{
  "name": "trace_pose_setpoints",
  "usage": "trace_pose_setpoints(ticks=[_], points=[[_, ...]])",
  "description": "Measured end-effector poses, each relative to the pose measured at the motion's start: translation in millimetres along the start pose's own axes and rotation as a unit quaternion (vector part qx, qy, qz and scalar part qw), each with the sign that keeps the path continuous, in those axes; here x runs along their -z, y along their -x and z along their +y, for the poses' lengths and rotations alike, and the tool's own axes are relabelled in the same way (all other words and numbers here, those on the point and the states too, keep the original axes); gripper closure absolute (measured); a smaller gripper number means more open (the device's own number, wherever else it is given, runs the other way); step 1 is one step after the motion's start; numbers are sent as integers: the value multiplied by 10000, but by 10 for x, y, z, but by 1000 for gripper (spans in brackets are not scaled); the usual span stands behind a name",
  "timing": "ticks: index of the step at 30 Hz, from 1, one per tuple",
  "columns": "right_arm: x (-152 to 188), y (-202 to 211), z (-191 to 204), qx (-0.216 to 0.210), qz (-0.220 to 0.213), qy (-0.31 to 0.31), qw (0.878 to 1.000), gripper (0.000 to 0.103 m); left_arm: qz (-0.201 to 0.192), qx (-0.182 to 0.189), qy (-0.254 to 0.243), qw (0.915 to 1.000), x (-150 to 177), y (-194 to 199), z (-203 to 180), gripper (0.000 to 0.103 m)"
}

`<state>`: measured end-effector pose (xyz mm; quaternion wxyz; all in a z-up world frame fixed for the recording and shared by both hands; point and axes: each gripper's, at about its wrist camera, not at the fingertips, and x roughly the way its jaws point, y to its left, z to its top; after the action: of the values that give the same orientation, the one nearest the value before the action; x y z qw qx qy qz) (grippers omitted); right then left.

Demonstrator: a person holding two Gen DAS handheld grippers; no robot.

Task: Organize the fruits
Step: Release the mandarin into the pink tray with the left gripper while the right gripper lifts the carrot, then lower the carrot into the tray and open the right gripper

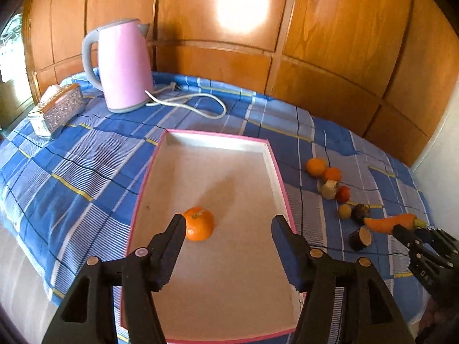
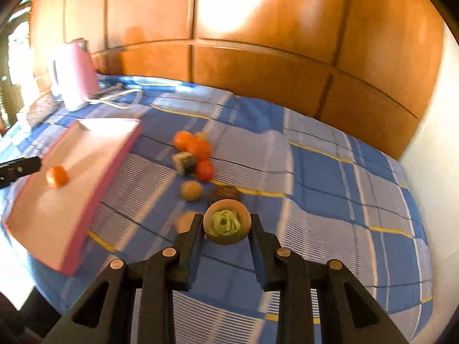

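Observation:
A pink-rimmed tray (image 1: 275, 157) lies on the blue checked cloth, with one orange (image 1: 198, 223) inside near its front left. My left gripper (image 1: 228, 229) is open above the tray, the orange beside its left finger. My right gripper (image 2: 226, 228) is shut on a carrot (image 2: 227, 226), seen end-on with its green top; in the left wrist view the carrot (image 1: 387, 222) is held at the far right. Loose on the cloth lie two oranges (image 1: 316, 167), a tomato (image 1: 343, 194), a small yellowish fruit (image 1: 345, 211) and cut dark-skinned pieces (image 1: 360, 238). The tray (image 2: 112, 154) and pile (image 2: 190, 146) also show in the right wrist view.
A pink kettle (image 1: 123, 66) with a white cord (image 1: 198, 103) stands at the back left. A silver tissue box (image 1: 57, 110) sits left of it. Wooden panels (image 1: 330, 57) run behind the table. The table's edge drops off at the left and front.

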<state>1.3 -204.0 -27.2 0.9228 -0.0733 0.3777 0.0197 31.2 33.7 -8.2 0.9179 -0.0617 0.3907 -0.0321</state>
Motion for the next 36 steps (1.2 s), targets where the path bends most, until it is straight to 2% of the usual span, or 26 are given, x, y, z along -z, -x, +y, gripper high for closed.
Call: trace_pose_setpoints(ticks=[8, 14, 18, 22, 26, 30, 36], points=[[-306, 12, 804, -887, -159, 688, 9936, 73, -292, -216, 274, 9990, -11, 198, 294, 39], [-411, -137, 1447, -1385, -94, 1111, 9841, 72, -387, -482, 625, 9961, 27, 281, 656, 38], [-404, -285, 1806, -1521, 28, 1309, 9797, 72, -368, -641, 809, 9940, 77, 294, 866, 38], [-390, -305, 1977, -1527, 0, 1368, 9787, 70, -290, -728, 923, 9926, 144, 271, 1010, 38], [-403, -220, 1975, -1311, -177, 1362, 9818, 69, -227, -691, 971, 9926, 175, 229, 1031, 39], [-461, -127, 1810, -927, -365, 1092, 9890, 69, -226, -569, 850, 9945, 172, 231, 930, 38], [-549, -49, 1563, -704, -475, 726, 9937, 69, -197, -417, 632, 9969, 175, 233, 729, 39]])
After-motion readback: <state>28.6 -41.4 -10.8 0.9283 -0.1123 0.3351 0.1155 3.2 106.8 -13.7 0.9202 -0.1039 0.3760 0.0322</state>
